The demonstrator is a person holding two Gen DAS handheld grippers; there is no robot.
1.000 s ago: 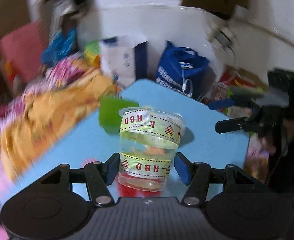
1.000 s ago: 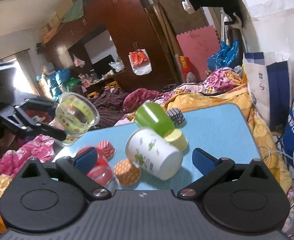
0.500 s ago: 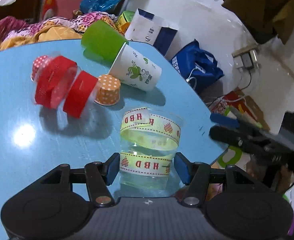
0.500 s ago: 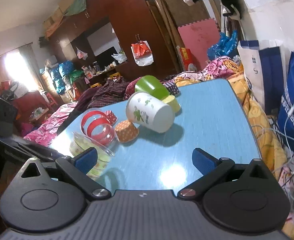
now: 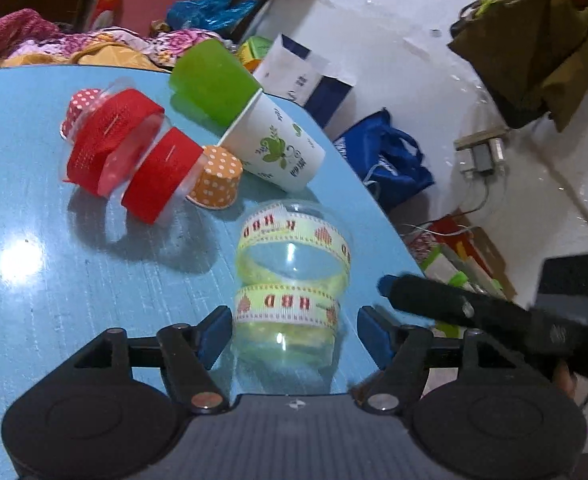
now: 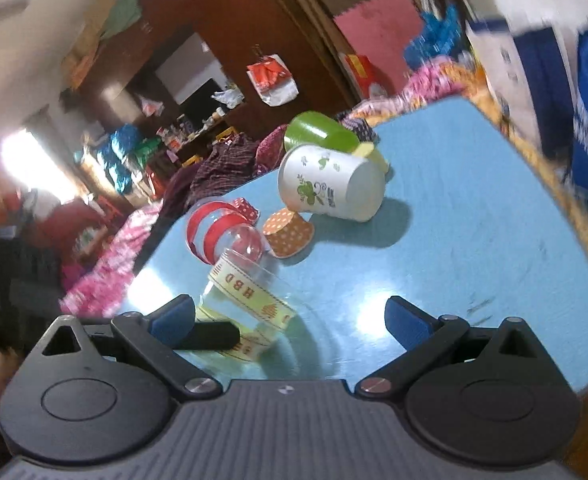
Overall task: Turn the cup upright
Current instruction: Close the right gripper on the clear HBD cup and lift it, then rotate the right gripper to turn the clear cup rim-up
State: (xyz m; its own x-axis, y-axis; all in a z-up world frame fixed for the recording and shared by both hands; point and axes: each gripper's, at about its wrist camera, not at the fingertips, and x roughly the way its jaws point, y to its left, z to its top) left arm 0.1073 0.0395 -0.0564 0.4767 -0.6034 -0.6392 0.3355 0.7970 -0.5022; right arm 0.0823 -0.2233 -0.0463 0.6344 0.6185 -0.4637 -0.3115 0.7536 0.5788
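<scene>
Clear cup (image 5: pixel 292 280) now stands upright near the tabletop (image 5: pixel 34 280) right edge; left tool (image 5: pixel 292 330) has let go, its jaws apart around the base. Flip looks done. Right tool (image 6: pixel 290 316) released, empty, just beside. Red-ribbon cup (image 5: pixel 130 164), paper cup (image 5: pixel 274 148), green cup (image 5: pixel 214 80) lie tipped behind.

The cup (image 5: pixel 292 280) is clear, glossy plastic wrapped in woven ribbon. The blue surface (image 5: pixel 54 280) is smooth and shiny, with fine ridges and bright glare spots. A white cup (image 5: pixel 282 152) looks like matt printed paper; the orange dotted liner (image 5: pixel 216 182) is pleated paper. The left gripper (image 5: pixel 292 330) has matt black plastic arms with metal screws.
</scene>
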